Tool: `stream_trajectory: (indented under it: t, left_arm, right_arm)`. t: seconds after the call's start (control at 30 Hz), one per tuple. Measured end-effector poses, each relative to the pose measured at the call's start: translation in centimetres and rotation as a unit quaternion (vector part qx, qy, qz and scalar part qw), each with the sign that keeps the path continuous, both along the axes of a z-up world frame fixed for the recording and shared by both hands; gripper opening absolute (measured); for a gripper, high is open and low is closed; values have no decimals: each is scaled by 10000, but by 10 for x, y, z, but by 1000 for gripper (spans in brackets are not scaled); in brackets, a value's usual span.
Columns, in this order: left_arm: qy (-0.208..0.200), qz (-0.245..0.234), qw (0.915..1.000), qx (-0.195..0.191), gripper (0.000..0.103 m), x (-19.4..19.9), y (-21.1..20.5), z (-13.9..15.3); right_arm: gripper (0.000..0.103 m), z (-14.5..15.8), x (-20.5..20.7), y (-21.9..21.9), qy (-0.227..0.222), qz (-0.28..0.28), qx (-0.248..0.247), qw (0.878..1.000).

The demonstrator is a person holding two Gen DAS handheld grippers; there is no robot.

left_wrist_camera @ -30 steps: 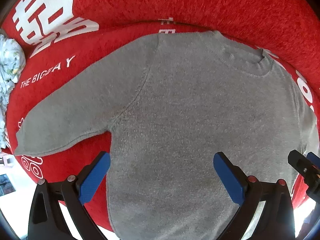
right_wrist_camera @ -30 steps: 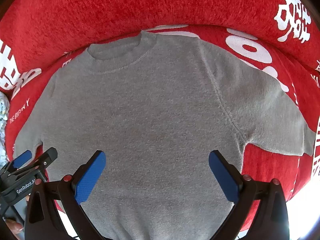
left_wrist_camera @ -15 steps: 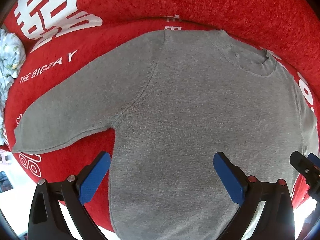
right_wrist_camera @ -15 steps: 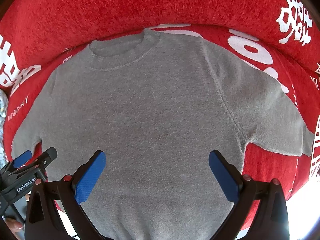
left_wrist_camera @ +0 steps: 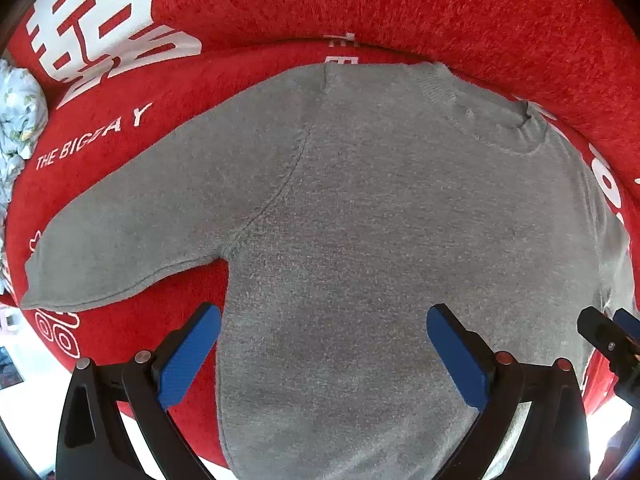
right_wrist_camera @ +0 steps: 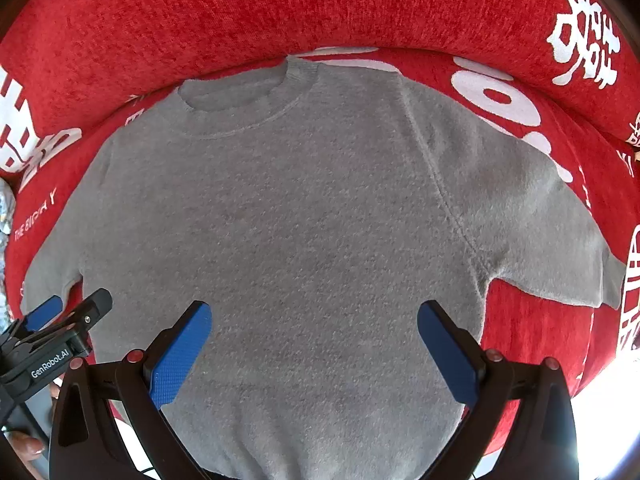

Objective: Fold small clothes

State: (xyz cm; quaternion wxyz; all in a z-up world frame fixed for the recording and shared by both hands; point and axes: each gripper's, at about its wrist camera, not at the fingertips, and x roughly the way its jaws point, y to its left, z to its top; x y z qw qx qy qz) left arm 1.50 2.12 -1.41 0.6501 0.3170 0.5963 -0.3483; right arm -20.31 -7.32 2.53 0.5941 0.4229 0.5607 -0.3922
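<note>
**Grey sweater spread flat on red cover**

The sweater [left_wrist_camera: 380, 240] is plain grey knit with a ribbed round collar [right_wrist_camera: 240, 104] and raglan-style seams running from collar to armpit. It lies face up and smooth on a red plush cover [left_wrist_camera: 360, 4], collar away from the cameras, both sleeves spread outward, hem nearest the grippers.

The left gripper [left_wrist_camera: 320, 340] hovers over the lower left part of the body, jaws wide apart and holding nothing. The right gripper [right_wrist_camera: 314, 336] hovers over the lower middle, jaws equally wide and empty.

White print on the cover reads "THE BIG DAY" [left_wrist_camera: 92, 136], beside large white Chinese characters [left_wrist_camera: 100, 28]. The left gripper's side, seen from the right wrist, carries a "GenRobot.AI" label [right_wrist_camera: 50, 362]. A crumpled floral cloth [left_wrist_camera: 18, 116] lies at the cover's left edge.
</note>
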Motion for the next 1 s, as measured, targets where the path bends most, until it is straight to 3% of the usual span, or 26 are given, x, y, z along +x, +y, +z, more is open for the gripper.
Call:
stream_trajectory:
  t: [0.4, 0.57, 0.67, 0.73, 0.87, 0.93, 0.97, 1.0]
  left_arm:
    - [190, 110, 9996, -148, 103, 7, 10, 0]
    - [308, 328, 9979, -460, 103, 25, 27, 2]
    - [396, 729, 9936, -773, 103, 50, 53, 3]
    - [482, 1134, 9873, -1006, 103, 71, 77, 0]
    - [701, 2174, 9616, -1521, 103, 119, 131, -16]
    - [1088, 2789, 9389, -1701, 103, 142, 157, -38]
    - [1172, 2944, 9316, -1780, 103, 148, 163, -44]
    - [1367, 3186, 9180, -1923, 103, 157, 172, -54]
  right_arm:
    - [103, -2, 9, 9, -85, 184, -26, 9998]
    - [103, -1, 24, 16, -195, 365, -9, 9991]
    - [103, -1, 37, 23, -282, 534, 7, 9982]
    - [103, -2, 46, 29, -341, 662, 39, 9972]
    - [103, -7, 64, 47, -474, 940, 160, 9943]
    - [103, -11, 74, 56, -518, 1068, 233, 9927]
    - [103, -14, 78, 61, -535, 1131, 278, 9917]
    - [103, -17, 83, 66, -548, 1194, 329, 9908]
